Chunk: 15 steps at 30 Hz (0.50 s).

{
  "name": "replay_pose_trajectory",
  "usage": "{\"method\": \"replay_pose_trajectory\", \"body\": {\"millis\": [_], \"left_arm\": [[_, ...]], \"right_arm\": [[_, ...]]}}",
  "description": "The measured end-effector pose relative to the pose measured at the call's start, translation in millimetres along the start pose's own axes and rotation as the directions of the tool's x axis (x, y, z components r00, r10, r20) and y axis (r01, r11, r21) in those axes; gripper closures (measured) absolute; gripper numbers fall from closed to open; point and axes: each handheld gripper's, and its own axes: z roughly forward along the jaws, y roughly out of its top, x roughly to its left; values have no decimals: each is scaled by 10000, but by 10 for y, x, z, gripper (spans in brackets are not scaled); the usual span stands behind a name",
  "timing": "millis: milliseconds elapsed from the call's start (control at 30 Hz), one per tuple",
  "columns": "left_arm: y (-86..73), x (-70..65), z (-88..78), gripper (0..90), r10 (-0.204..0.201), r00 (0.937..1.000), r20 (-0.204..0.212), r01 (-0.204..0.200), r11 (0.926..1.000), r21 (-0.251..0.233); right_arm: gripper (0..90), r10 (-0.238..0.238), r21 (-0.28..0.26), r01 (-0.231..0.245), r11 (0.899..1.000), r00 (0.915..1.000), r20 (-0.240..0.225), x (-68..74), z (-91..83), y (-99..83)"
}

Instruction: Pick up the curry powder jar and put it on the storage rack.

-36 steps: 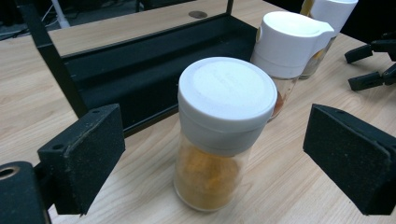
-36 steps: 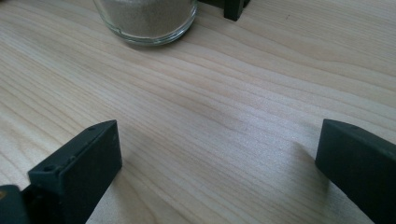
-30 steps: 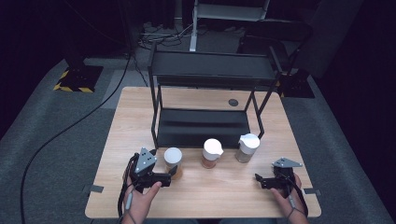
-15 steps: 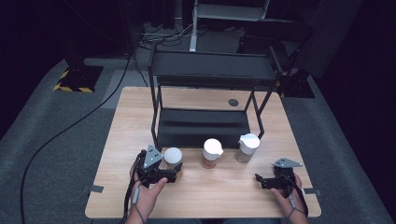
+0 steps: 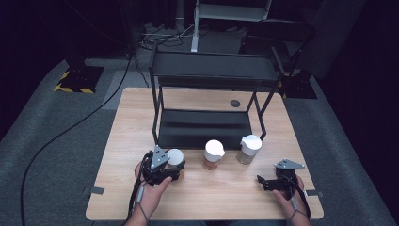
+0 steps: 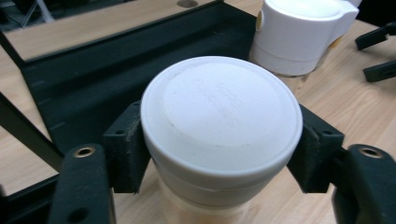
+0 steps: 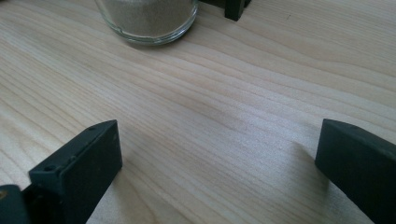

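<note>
A wooden surface (image 5: 122, 141) seen from above, with a black two-tier rack (image 5: 207, 94) standing at its far middle. Three white-lidded jars stand in a row just in front of the rack: a left jar (image 5: 175, 157), a middle jar (image 5: 213, 153) with brownish contents, and a right jar (image 5: 249, 148).

The left claw (image 5: 171, 172), held in a hand (image 5: 150, 190) near the front left edge, is clamped on the left jar. In the left gripper view its two black jaws press against either side of the jar (image 6: 219, 135) just under the round white lid, and the middle jar (image 6: 299, 35) stands just beyond it, beside the rack's lower shelf (image 6: 93, 79).

The right claw (image 5: 263, 181), held near the front right edge, has its jaws spread wide apart over bare wood, holding nothing. In the right gripper view the glass base of the right jar (image 7: 147, 18), filled with pale powder, stands farther ahead, well apart from the jaws.
</note>
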Motion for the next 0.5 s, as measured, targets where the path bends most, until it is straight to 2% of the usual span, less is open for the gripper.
{"method": "replay_pose_trajectory", "body": {"millis": [333,500], "left_arm": [[46,-16,-9,329,217,9997,-147,-213,9995,237],[98,6,-13,329,122,9998,-129,-119,9997,220]], "right_arm": [[1,7,-2,-7,10000,10000,2,0,0,1],[1,8,1,-8,10000,10000,4,0,0,1]]}}
